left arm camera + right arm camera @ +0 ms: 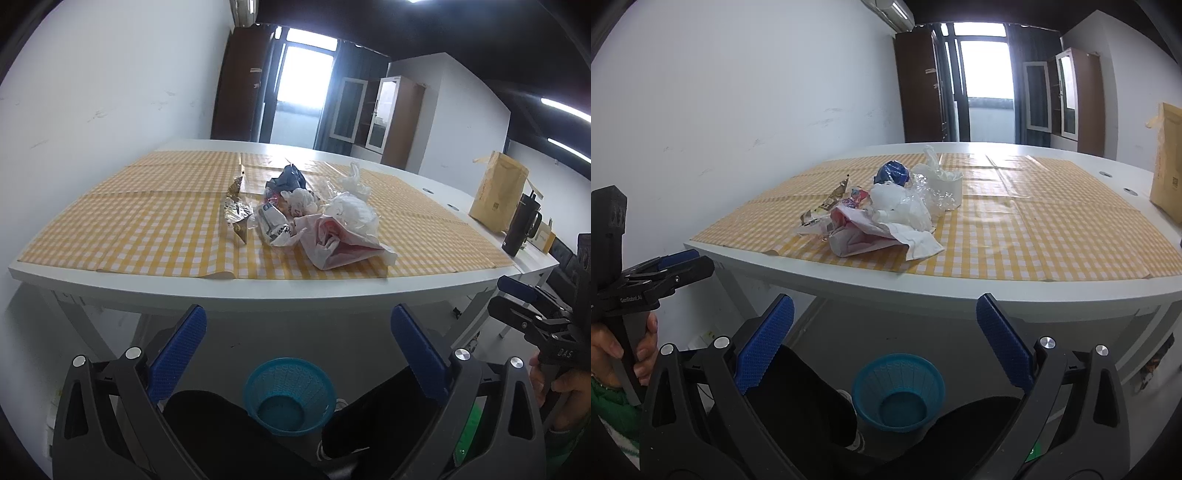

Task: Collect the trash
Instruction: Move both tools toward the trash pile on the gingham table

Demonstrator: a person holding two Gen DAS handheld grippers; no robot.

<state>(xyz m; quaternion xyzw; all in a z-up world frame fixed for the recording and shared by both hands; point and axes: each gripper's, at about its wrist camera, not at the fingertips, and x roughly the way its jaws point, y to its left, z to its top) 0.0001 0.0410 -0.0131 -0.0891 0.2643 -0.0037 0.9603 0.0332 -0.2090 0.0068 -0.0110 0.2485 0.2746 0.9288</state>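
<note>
— Where are you in the job?

— Nothing picked yet, I judge. From my left wrist camera, my left gripper (297,328) gapes wide and empty, short of the table's (258,288) near edge. The trash pile (310,218) sits mid-cloth: crumpled white and pink plastic bags, foil wrappers.

— And the other side?

— From the right wrist, my right gripper (884,319) is equally wide, holding nothing. The teal wastebasket (898,392) waits on the floor below. Next I must reach forward over the edge.
</note>
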